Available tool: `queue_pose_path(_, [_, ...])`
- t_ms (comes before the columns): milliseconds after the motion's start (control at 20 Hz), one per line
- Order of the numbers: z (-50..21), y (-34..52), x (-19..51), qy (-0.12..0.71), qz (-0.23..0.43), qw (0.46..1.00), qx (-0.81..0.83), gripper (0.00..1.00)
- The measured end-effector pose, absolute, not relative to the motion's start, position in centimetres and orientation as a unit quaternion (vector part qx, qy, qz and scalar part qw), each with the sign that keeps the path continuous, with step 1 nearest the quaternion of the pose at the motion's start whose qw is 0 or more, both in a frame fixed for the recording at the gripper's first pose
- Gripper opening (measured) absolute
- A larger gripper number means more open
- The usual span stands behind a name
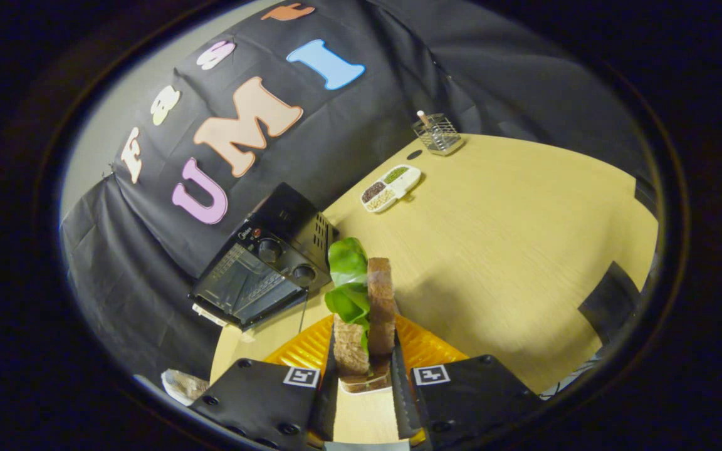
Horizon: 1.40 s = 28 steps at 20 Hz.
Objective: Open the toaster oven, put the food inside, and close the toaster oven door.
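A sandwich of two brown bread slices with green lettuce stands on edge between my fingers. My gripper is shut on its lower end, one finger pressing each slice. An orange ribbed plate lies right beneath it on the wooden table. The black toaster oven sits beyond the fingers to the left, against the cloth wall, with two knobs beside its glass door. A pale handle runs along the door's outer edge. I cannot tell whether the door is open.
A white divided dish of grains and beans lies further back on the table. A wire basket stands at the far end. A black patch marks the table's right side. Something crumpled lies left of the fingers.
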<state>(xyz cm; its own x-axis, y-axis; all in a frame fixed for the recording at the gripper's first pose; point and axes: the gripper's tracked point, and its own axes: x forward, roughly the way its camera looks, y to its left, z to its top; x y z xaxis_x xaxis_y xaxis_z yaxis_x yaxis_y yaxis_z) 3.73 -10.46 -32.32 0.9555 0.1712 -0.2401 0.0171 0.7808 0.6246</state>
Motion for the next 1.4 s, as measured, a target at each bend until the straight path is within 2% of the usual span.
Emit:
queue_pose_path(250, [-29.1, -8.8, 1.5, 0.102, 0.030, 0.919, 0.379, 0.40])
queue_pose_path(600, [-26.4, -2.0, 2.8, 0.056, 0.007, 0.880, 0.472, 0.39])
queue_pose_path(1050, [-25.6, 10.8, 9.8, 0.042, -0.015, 0.851, 0.524, 0.39])
queue_pose_path(1400, [-25.9, 17.5, 15.2, -0.004, -0.035, 0.810, 0.585, 0.39])
